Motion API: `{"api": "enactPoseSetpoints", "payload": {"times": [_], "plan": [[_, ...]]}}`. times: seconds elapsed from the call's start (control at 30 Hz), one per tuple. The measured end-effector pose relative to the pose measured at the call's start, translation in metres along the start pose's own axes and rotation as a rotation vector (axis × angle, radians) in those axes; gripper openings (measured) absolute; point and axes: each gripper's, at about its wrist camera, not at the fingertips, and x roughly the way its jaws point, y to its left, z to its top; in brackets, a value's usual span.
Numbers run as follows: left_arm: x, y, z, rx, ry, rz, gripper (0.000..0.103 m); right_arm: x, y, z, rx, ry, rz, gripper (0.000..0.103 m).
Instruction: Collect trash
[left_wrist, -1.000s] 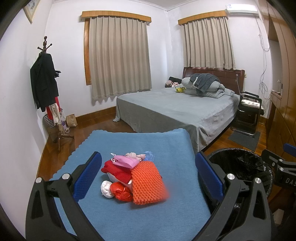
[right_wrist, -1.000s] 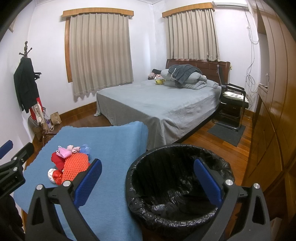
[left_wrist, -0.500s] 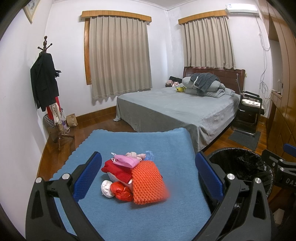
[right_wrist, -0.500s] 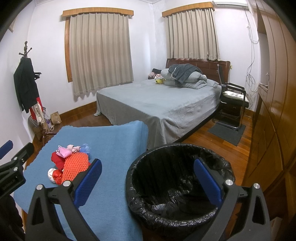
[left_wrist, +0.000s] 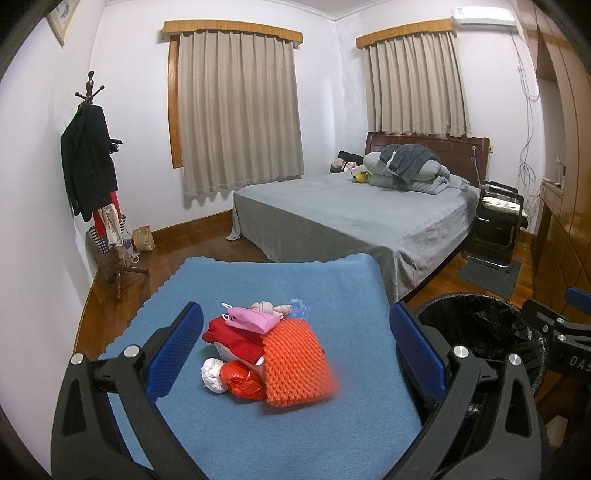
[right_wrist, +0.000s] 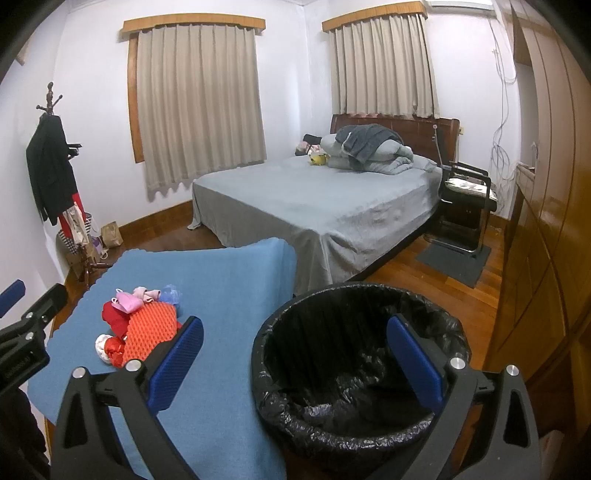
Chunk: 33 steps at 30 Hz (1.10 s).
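Nothing's really budged since a second ago, both the left gripper (left_wrist: 295, 345) and right gripper (right_wrist: 295, 356) hang spread wide with nothing held, trash pile (left_wrist: 271, 349) sits mid-desk (left_wrist: 332, 284) on the blue cover, and the black-lined bin (right_wrist: 354, 369) off its right edge looks empty.

I count two grippers, left gripper (left_wrist: 295, 341) and right gripper (right_wrist: 295, 345); one trash bin (right_wrist: 360, 365); one trash pile (left_wrist: 267, 350); one bed (left_wrist: 354, 218); two curtains.
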Motion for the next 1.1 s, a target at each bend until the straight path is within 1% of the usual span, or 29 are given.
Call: {"api": "enactPoseSetpoints", "payload": {"times": [0.7,0.83,1.07,1.1], "plan": [[0.0006,0.0002,0.0002,-0.001,0.003,-0.001,0.098,0.0016,0.0011,-0.0034,-0.001,0.005,0.002,0.097],[0.001,0.001,-0.0006,-0.001,0.004,0.0,0.098,0.0072,-0.0004,-0.0018,-0.002,0.006,0.004,0.097],[0.0018,0.0015,-0.0012,-0.003,0.005,-0.001,0.098,0.0048,0.0041,0.0028,-0.005,0.008,0.01,0.097],[0.0018,0.0012,-0.0011,-0.003,0.006,-0.001,0.098,0.0073,0.0054,-0.0015,-0.007,0.009,0.012,0.097]]}}
